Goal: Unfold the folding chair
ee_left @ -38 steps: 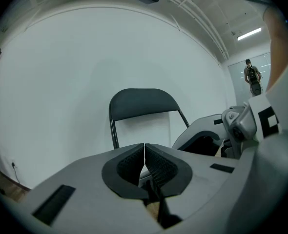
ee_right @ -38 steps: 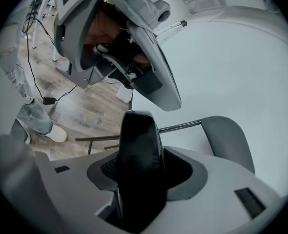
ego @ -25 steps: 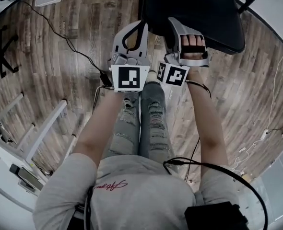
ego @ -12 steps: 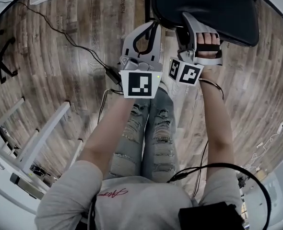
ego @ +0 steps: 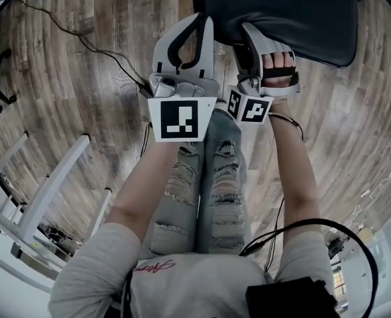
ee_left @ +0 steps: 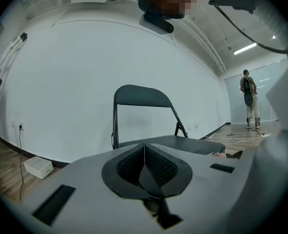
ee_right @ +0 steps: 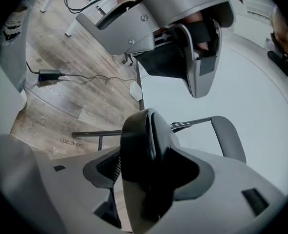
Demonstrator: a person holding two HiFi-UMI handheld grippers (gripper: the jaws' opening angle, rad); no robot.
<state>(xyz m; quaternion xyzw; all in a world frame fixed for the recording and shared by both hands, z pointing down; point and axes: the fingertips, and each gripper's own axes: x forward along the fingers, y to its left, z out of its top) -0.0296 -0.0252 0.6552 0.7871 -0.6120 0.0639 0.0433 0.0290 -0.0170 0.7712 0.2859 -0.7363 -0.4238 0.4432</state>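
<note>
Right gripper [ego: 247,38] pinching folding chair [ego: 281,8] seat; left gripper [ego: 195,30] pressed together, empty; wood-plank floor [ego: 96,78], white wall [ee_left: 61,82].

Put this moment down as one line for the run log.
folding chair: open, seat down | left hand-held gripper: shut, empty | right hand-held gripper: shut on seat edge

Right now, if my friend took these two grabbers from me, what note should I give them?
The left gripper is shut and empty, beside the seat's edge.
The right gripper is shut on the near edge of the seat.
The folding chair stands on the wooden floor by the white wall, backrest up, seat looking flat.
Done: it looks unfolded.
Left: check the seat is fully down, then let go.
</note>
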